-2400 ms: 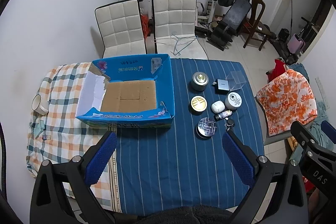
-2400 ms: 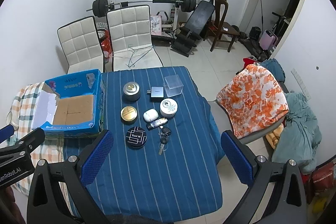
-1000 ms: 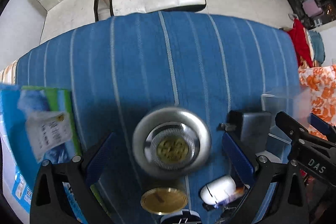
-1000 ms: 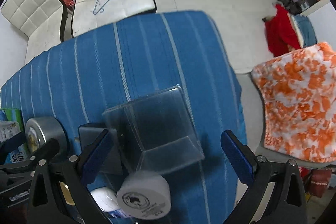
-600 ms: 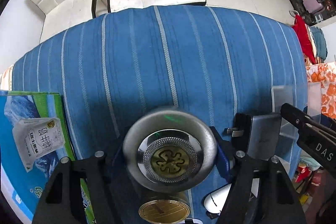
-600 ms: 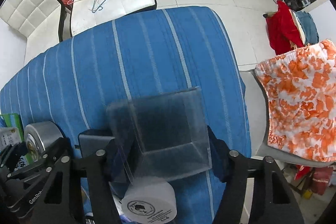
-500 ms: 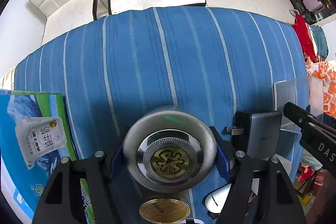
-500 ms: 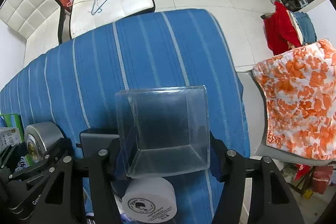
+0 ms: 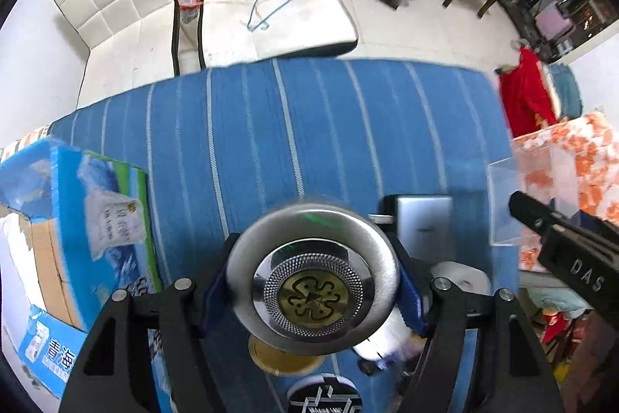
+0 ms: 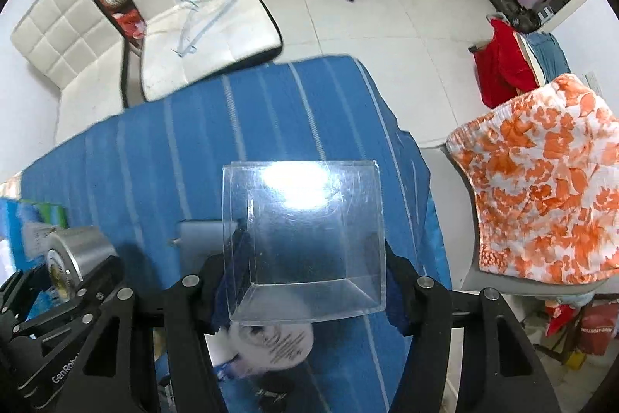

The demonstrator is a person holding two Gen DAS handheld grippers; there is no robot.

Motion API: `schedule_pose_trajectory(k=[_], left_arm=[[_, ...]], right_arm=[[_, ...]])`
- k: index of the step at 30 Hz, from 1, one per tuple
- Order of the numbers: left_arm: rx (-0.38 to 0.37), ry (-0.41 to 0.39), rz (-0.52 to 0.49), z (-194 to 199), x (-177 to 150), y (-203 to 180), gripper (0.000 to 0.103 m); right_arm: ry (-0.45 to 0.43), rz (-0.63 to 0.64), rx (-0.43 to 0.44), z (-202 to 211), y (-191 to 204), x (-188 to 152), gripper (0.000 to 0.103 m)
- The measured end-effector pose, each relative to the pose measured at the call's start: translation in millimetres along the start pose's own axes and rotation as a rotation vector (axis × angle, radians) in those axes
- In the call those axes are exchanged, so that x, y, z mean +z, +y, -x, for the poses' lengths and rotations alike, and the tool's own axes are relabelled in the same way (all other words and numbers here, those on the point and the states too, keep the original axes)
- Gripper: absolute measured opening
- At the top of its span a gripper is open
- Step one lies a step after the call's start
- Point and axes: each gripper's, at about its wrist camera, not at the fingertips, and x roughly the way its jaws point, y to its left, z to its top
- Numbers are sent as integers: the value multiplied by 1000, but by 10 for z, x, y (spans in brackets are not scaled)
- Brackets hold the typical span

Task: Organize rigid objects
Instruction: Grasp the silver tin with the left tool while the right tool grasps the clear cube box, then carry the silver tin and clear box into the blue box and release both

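Dead center of the left wrist frame, the left tongs (image 9: 312, 287) are pinching a round silver tin (image 9: 312, 275) with a gold emblem lid, held above the blue striped counter (image 9: 271, 142). Lower left sits the open blue cardboard box (image 9: 69, 219). Over on the right wrist view, the right tongs (image 10: 305, 285) are clamped on a clear plastic box (image 10: 305, 239), with a grey charger (image 10: 199, 233) just left of it and a white round jar (image 10: 271, 343) underneath.
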Motion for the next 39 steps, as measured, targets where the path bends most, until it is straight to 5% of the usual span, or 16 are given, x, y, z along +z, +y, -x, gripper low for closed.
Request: schedule_pose_trajectory(k=[8, 18, 28, 39], left_arm=[[-108, -102, 63, 718, -117, 474, 69], [-121, -158, 157, 1153, -424, 1805, 69], [-134, -74, 347, 671, -625, 3164, 69], [-124, 42, 271, -23, -317, 3432, 69]], right_arm=[[-118, 38, 108, 950, 423, -394, 64], [-154, 133, 198, 1494, 1896, -1013, 64], [-77, 188, 244, 988, 3253, -1244, 64], [34, 216, 131, -84, 3879, -1021, 64]])
